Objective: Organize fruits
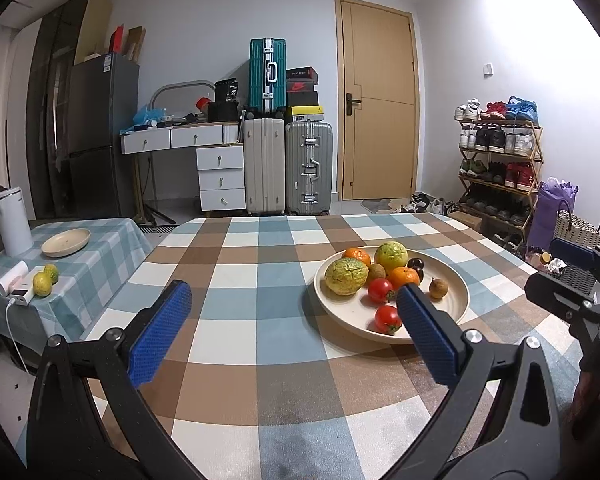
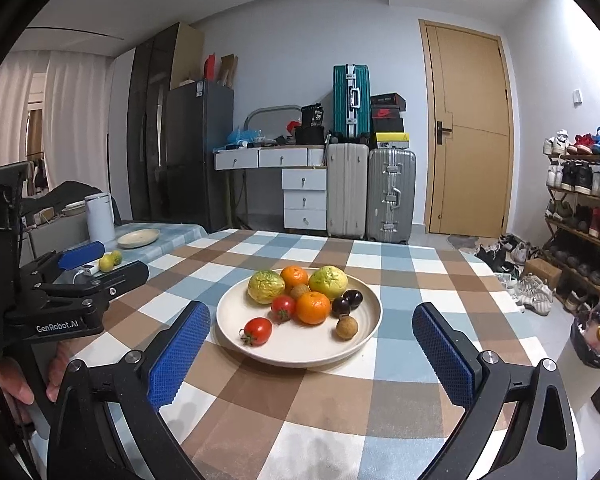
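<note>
Side table [image 1: 100, 248] at far left carries a white kettle [image 1: 14, 220], an empty dish [image 1: 66, 242], and two limes [image 1: 46, 279] near its front edge beside a power bank [image 1: 20, 296]. Left gripper [image 1: 294, 308] hovers over the tabletop [image 1: 240, 280] toward its left side, jaws wide apart, holding nothing. Plate [image 2: 364, 320] sits mid-tabletop, toward the far edge, with all fruit piled on it: yellow-green citrus [image 2: 265, 287] at left rear, orange [image 2: 294, 276] behind centre, green citrus [image 2: 328, 283] at right rear, small brown fruit [image 2: 300, 291] between them, second orange [image 2: 313, 307] in centre, two tomatoes [image 2: 258, 331] front left, two dark plums [image 2: 346, 303] right, longan [image 2: 346, 327] front right. Right gripper [image 2: 312, 346] over the near edge facing the plate, jaws wide apart, empty. Shoe rack [image 2: 580, 216] on the floor at far right.
</note>
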Motion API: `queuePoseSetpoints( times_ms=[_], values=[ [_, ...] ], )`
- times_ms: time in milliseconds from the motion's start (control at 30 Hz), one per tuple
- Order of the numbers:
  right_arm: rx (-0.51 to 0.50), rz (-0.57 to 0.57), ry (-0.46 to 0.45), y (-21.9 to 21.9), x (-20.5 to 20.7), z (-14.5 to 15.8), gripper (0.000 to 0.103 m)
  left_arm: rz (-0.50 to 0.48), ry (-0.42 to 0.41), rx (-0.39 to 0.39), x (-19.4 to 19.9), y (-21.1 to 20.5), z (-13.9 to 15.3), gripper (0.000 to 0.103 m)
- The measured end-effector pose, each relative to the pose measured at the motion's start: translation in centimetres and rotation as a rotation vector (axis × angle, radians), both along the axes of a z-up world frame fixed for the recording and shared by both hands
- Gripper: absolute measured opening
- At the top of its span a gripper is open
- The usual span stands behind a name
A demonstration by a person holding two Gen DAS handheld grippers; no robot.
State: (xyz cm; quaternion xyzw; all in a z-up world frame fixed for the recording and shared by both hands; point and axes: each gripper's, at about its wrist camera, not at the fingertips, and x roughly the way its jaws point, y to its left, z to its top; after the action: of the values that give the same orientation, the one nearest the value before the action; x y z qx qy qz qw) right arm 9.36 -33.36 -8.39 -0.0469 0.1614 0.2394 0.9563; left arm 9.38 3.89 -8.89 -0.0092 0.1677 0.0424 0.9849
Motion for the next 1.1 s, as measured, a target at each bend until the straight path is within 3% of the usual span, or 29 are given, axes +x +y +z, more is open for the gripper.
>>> queuePoseSetpoints(
  times_ms=[1100],
  values=[
    [-0.001,0.0,0.0,0.08,0.03,-0.04,0.103,-0.004,-0.002,0.0,0.16,0.07,-0.27,0.102]
  ],
)
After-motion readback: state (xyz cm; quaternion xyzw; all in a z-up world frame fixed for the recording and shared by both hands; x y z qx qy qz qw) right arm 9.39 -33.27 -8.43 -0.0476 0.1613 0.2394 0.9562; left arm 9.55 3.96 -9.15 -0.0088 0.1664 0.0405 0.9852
